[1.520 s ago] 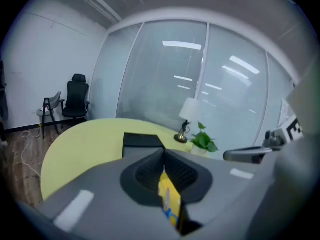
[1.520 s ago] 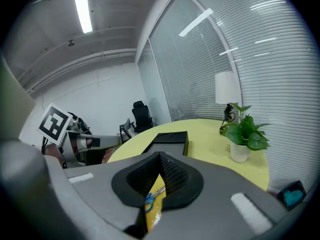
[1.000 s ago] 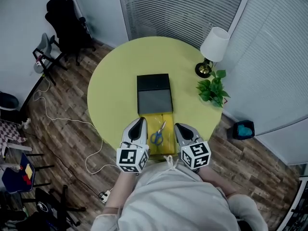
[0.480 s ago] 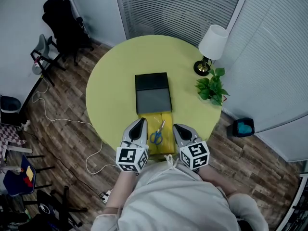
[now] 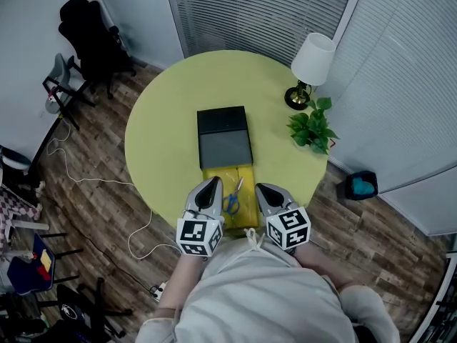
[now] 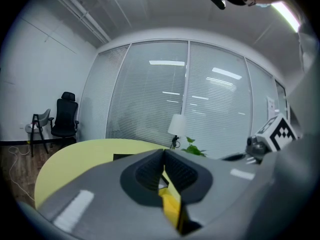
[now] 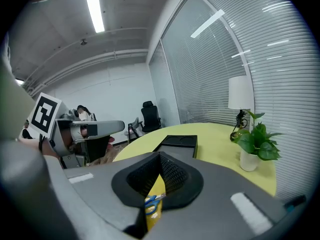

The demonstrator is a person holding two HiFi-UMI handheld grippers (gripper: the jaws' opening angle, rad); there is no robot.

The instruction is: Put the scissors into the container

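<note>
Flanking the blue scissors [image 5: 232,202] on the yellow mat [image 5: 244,177], the left gripper [image 5: 212,189] is sitting slightly nearer them than a second ago, with the black container [image 5: 224,136] lying just beyond on the tabletop [image 5: 161,131]. In the left gripper view, the fingers [image 6: 147,174] are pressing together, holding nothing. In the right gripper view, the right gripper [image 7: 160,160] is doing likewise, with the scissors [image 7: 152,201] showing below.

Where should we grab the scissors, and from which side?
The scissors lie flat on the yellow mat, tips towards the black container. So probably take the closed blades just ahead of the blue handles, from straight above, jaws across them.
</note>
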